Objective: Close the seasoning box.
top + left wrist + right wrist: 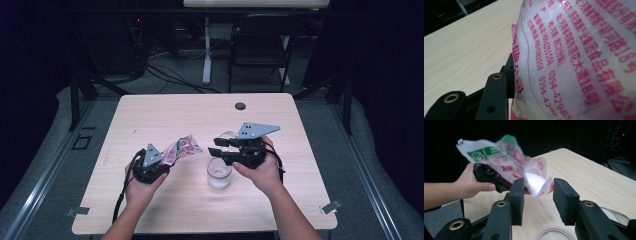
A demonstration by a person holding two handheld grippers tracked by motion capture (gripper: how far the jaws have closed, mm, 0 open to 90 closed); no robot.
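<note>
Fingers of left gripper (159, 159) clamp packet (182, 148); right gripper (218, 145) gapes beside glass (219, 173).

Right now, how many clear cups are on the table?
1. The clear cup stands on the table near the front edge, just below the right hand-held gripper and to the right of the printed bag. Nothing seems to hide another.

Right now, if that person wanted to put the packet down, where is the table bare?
The far half of the table is bare up to the small dark disc; the right edge strip and near left corner are free too. It is crowded mid-table, where the left hand-held gripper grips the packet and the right hand-held gripper hovers beside the glass jar.
</note>
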